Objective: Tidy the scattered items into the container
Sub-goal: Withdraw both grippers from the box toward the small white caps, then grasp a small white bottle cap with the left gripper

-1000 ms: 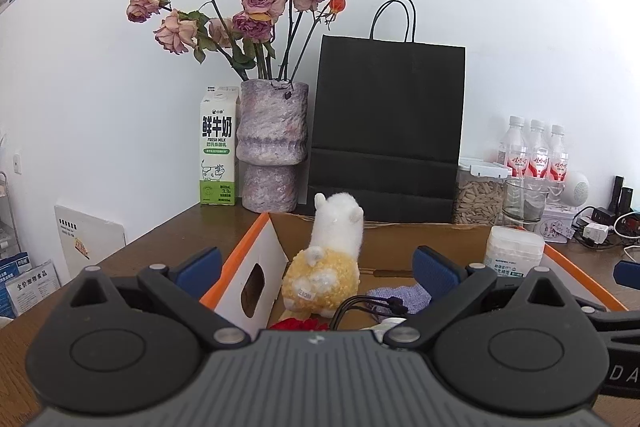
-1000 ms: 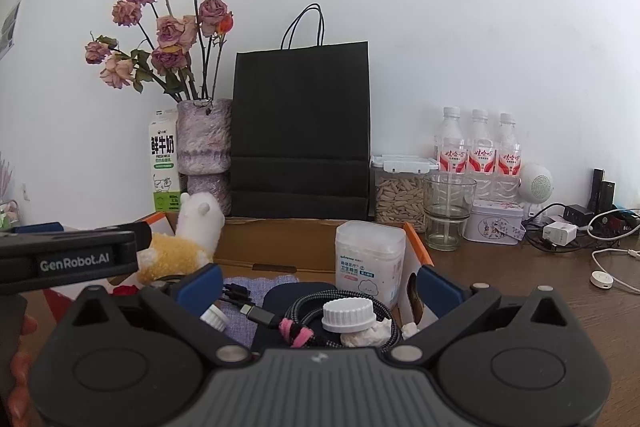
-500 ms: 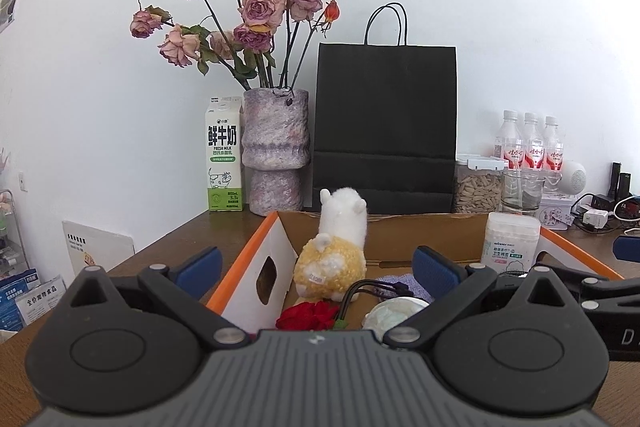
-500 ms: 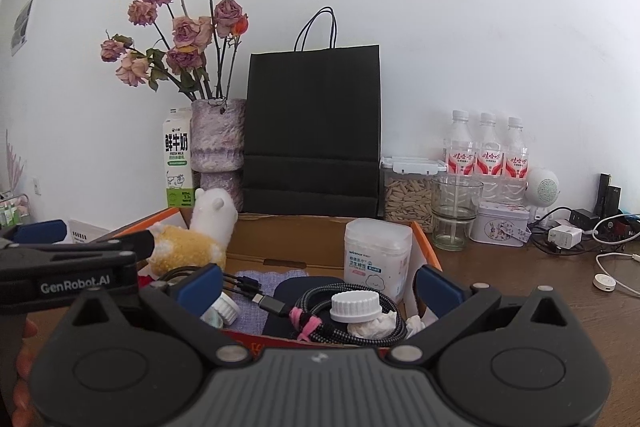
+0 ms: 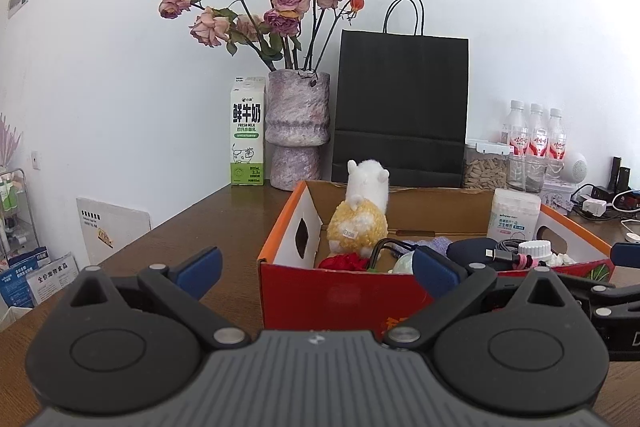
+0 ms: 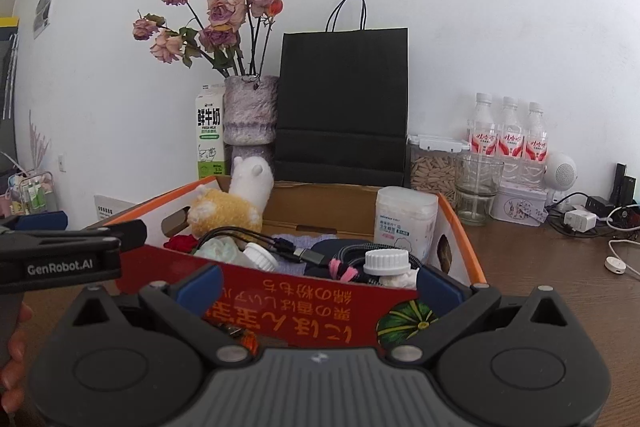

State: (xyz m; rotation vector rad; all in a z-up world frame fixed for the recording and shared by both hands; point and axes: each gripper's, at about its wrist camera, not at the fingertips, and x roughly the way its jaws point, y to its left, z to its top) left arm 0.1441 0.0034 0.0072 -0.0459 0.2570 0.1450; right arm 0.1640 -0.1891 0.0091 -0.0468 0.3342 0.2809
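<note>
Where white wall [image 5: 120,87] meets brown table [image 5: 224,223], cardboard box [image 5: 340,291].

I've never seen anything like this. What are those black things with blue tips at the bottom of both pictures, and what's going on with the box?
There is no robot here. A person holds two hand-held grasping tools, each with a wide-angle camera looking forward along its two blue-padded fingers. One picture comes from the left tool, the other from the right tool. In the right picture the left tool shows again at the left edge, with fingertips of a hand beside it.

Both tools are open and hold nothing. They face a red and orange cardboard box on a brown wooden table. Inside it are a plush alpaca, a cotton swab tub, cables, a white cap and a red flower.

Behind stand a vase of dried roses, a milk carton, a black paper bag and water bottles.
</note>
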